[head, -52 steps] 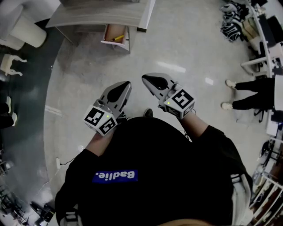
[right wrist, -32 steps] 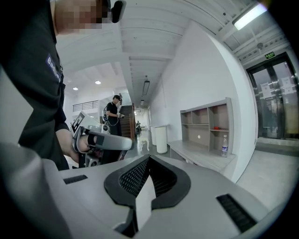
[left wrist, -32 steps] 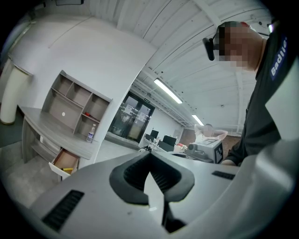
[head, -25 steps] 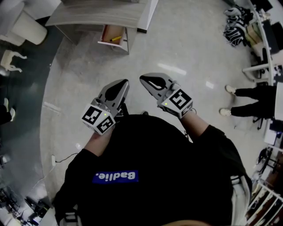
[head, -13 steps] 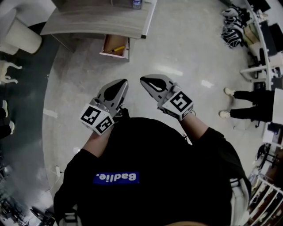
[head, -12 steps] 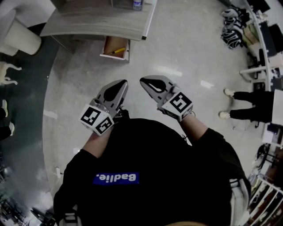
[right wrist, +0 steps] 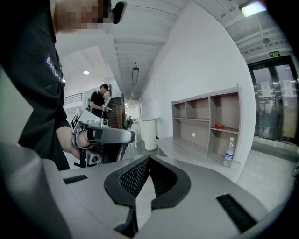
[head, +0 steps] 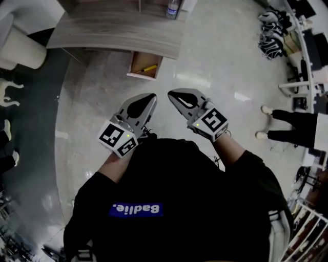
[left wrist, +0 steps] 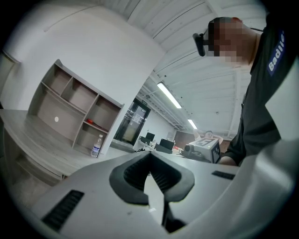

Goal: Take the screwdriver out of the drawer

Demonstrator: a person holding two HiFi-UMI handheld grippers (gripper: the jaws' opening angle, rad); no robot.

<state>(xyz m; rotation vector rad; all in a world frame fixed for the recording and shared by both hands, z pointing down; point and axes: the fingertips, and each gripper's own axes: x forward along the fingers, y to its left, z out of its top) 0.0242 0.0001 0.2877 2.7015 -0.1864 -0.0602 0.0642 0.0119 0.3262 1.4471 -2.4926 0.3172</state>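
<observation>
An open wooden drawer [head: 144, 65] hangs under the front edge of a grey desk [head: 113, 33] at the top of the head view. In it lies a yellow-handled screwdriver [head: 149, 68]. I hold both grippers side by side in front of my body, over the floor and well short of the drawer. Both point toward the desk. My left gripper [head: 150, 97] has its jaws together with nothing between them, as the left gripper view [left wrist: 150, 155] also shows. The jaws of my right gripper [head: 173, 94] are likewise closed and empty [right wrist: 148, 158].
A water bottle [head: 172, 9] stands on the desk beside a shelf unit [left wrist: 70, 109]. A white cylindrical bin [head: 18, 46] is at the far left. At the right are a person's legs [head: 287, 120], and bags [head: 271, 28] lie by a table.
The desk and open drawer have come closer and shifted lower and to the right in the head view. Both grippers travelled forward together and stayed shut.
</observation>
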